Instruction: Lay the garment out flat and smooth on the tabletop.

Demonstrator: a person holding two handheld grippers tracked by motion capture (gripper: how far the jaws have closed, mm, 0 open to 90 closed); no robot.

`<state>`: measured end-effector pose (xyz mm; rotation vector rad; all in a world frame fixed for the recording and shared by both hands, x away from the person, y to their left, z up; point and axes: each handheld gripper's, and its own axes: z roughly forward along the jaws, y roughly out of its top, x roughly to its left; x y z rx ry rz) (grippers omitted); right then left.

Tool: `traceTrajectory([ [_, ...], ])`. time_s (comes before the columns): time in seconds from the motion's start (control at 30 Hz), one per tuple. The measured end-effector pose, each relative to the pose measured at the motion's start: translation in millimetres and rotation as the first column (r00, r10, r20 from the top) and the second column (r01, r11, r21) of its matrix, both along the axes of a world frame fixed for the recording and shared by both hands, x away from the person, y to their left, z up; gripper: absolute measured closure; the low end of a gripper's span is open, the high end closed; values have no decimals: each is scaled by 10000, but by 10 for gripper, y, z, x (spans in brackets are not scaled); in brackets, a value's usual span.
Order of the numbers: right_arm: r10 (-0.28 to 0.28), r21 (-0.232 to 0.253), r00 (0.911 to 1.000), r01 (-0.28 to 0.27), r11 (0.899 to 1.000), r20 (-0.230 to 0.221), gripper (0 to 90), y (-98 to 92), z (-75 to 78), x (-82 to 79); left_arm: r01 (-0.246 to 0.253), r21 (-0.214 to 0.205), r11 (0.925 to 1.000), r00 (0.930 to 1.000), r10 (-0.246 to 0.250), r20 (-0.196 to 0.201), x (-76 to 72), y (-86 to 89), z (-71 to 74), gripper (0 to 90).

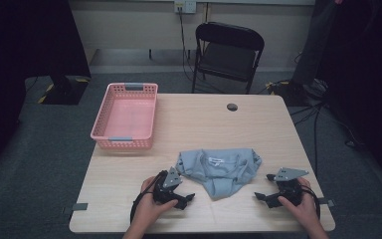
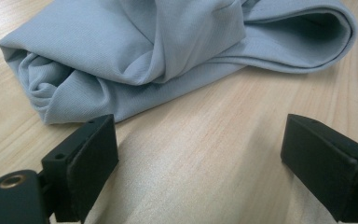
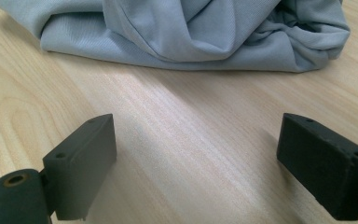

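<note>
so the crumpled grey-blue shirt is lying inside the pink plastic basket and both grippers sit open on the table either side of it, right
Not quite. The crumpled grey-blue shirt lies on the light wooden table, not in the pink plastic basket, which stands apart at the far left corner, as the high view shows. The rest holds: the left gripper and right gripper sit open either side of it.

Each hand holds a black gripper. The left gripper (image 1: 188, 198) and the right gripper (image 1: 259, 196) each carry a grey three-cornered plate on top. Black cables loop beside both hands. The jaws are blocky, matte black, with small round holes.
</note>
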<state>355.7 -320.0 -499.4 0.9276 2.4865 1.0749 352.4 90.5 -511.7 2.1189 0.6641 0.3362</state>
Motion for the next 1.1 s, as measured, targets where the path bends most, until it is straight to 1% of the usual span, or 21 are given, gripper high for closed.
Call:
traceTrajectory([
  [0.17, -166, -5, 9999, 166, 9999, -2, 108, 14, 0, 4, -22, 15, 10000, 10000, 22, 3, 1, 1, 1, 102],
  [0.2, -355, 26, 9994, 355, 9994, -15, 114, 32, 1, 14, -48, 24, 10000, 10000, 48, 0, 5, 3, 2, 104],
  [0.27, -407, 36, 9992, 407, 9992, 1, 125, 43, 3, 16, -137, -7, 9999, 9999, 137, 21, 9, 11, 5, 117],
  [0.3, -414, 39, 9991, 414, 9991, 4, 130, 50, 10, 21, -296, -85, 9995, 9996, 295, -12, 15, 13, 13, 154],
  [0.33, -453, 171, 9990, 453, 9988, -13, 130, 59, 24, 26, -486, -190, 9986, 9988, 485, -92, 27, 14, 29, 182],
  [0.37, -485, 362, 9988, 485, 9982, -30, 132, 68, 49, 34, -571, -417, 9975, 9983, 568, -96, 39, 17, 53, 173],
  [0.4, -452, 754, 9988, 437, 9962, 179, 155, 91, 120, 47, -628, -703, 9955, 9980, 625, -70, 53, 21, 87, 162],
  [0.43, -452, 754, 9988, 437, 9962, 179, 155, 91, 120, 47, -730, -999, 9923, 9973, 732, -14, 69, 18, 129, 162],
  [0.47, -422, 876, 9988, 398, 9954, 262, 181, 109, 158, 56, -854, -1204, 9891, 9961, 873, 104, 86, 7, 175, 158],
  [0.5, -397, 997, 9987, 364, 9944, 318, 210, 129, 191, 66, -920, -1292, 9873, 9952, 956, 224, 102, -9, 218, 159],
  [0.57, -213, 1283, 9992, 170, 9916, 325, 321, 173, 235, 88, -950, -1426, 9852, 9946, 1000, 284, 134, -45, 281, 160],
  [0.63, -190, 1434, 9989, 128, 9896, 420, 336, 221, 252, 116, -936, -1602, 9826, 9947, 991, 265, 168, -99, 303, 164],
  [0.73, -142, 1547, 9992, 84, 9879, 367, 387, 277, 254, 159, -790, -1421, 9867, 9964, 826, 199, 205, -193, 285, 201],
  [0.8, -100, 1685, 9995, 46, 9857, 314, 435, 285, 253, 181, -734, -1375, 9878, 9973, 741, 0, 223, -242, 264, 240],
  [0.83, -58, 1767, 9996, 11, 9843, 265, 438, 282, 253, 190, -740, -1362, 9879, 9972, 741, -47, 232, -264, 256, 263],
  [0.9, -35, 1902, 9998, 1, 9817, 173, 463, 270, 255, 204, -795, -1410, 9868, 9968, 784, -137, 254, -299, 251, 274],
  [0.97, 0, 2102, 9999, -24, 9777, 116, 475, 259, 256, 212, -771, -1553, 9849, 9970, 742, -241, 279, -330, 254, 308],
  [1.03, 98, 2199, 9999, -91, 9755, -22, 496, 266, 255, 212, -713, -1627, 9841, 9973, 678, -268, 292, -347, 260, 386],
  [1.1, 236, 2197, 9997, -220, 9753, -47, 501, 297, 251, 204, -645, -1643, 9843, 9977, 603, -307, 303, -363, 267, 420],
])
